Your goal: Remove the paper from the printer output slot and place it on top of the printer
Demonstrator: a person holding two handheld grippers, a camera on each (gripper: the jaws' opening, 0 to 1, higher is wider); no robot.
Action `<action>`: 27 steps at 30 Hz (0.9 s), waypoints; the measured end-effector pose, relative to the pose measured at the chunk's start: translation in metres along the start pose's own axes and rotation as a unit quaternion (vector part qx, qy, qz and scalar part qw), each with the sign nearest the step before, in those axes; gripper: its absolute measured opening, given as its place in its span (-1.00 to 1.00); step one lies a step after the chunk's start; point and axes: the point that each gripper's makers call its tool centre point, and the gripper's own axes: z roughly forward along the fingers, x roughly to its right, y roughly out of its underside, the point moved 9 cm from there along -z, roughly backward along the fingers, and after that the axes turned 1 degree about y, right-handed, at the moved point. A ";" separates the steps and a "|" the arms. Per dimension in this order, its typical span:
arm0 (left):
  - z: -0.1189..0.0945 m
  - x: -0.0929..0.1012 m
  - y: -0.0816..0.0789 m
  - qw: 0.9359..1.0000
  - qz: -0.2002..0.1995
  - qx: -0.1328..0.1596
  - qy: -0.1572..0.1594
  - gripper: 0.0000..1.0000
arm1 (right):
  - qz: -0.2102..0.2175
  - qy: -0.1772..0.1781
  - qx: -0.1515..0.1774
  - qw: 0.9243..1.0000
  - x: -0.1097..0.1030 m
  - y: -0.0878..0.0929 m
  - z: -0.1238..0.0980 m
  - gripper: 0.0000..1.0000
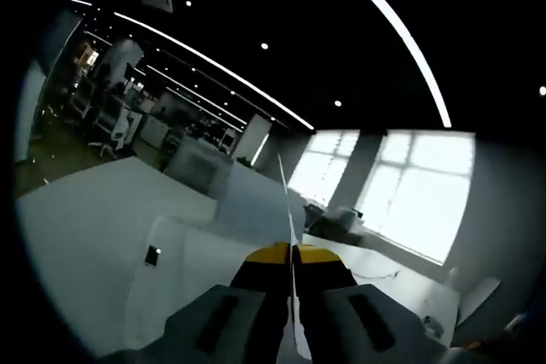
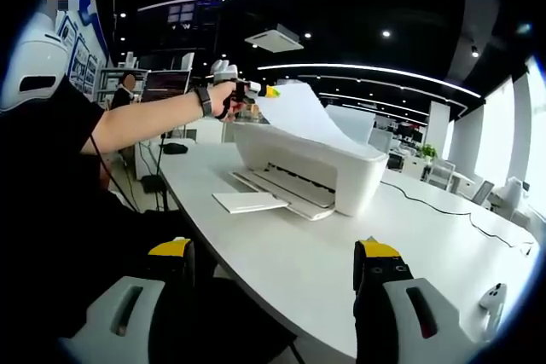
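A white printer (image 2: pixel 317 164) stands on a white table (image 2: pixel 290 270) in the right gripper view. Above its back left corner a person's hand holds my left gripper (image 2: pixel 256 89), shut on a white paper sheet (image 2: pixel 300 113) that droops over the printer's top. A second sheet (image 2: pixel 249 202) lies on the output tray at the printer's front. In the left gripper view the held paper (image 1: pixel 297 330) shows edge-on, pinched between the yellow-tipped jaws of my left gripper (image 1: pixel 292 253). My right gripper (image 2: pixel 273 253) is open, holding nothing, at the table's near edge and well short of the printer.
The person's arm (image 2: pixel 145 121) and dark torso fill the left of the right gripper view. A cable (image 2: pixel 444 210) and a white mouse (image 2: pixel 490 296) lie to the right of the printer. Desks and bright windows (image 1: pixel 409 193) are beyond. White surfaces (image 1: pixel 94 219) lie below the left gripper.
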 end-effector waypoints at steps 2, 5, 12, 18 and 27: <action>0.000 -0.001 0.001 1.000 -0.001 0.001 -0.001 -0.89 | 0.001 -0.001 -0.001 1.000 0.000 0.001 0.001 0.42; -0.001 -0.002 0.000 1.000 -0.008 0.008 -0.003 -0.89 | 0.001 -0.001 -0.001 1.000 0.000 0.001 0.001 0.42; 0.002 0.002 0.005 1.000 -0.013 0.005 -0.001 -0.89 | 0.002 0.000 -0.001 1.000 0.000 0.002 0.000 0.42; 0.005 0.006 0.010 1.000 -0.003 0.001 0.002 -0.89 | 0.002 -0.002 0.000 1.000 -0.001 0.002 0.001 0.42; 0.002 0.003 0.014 1.000 -0.019 0.019 -0.004 -0.89 | 0.003 -0.002 -0.002 1.000 0.000 0.004 0.001 0.42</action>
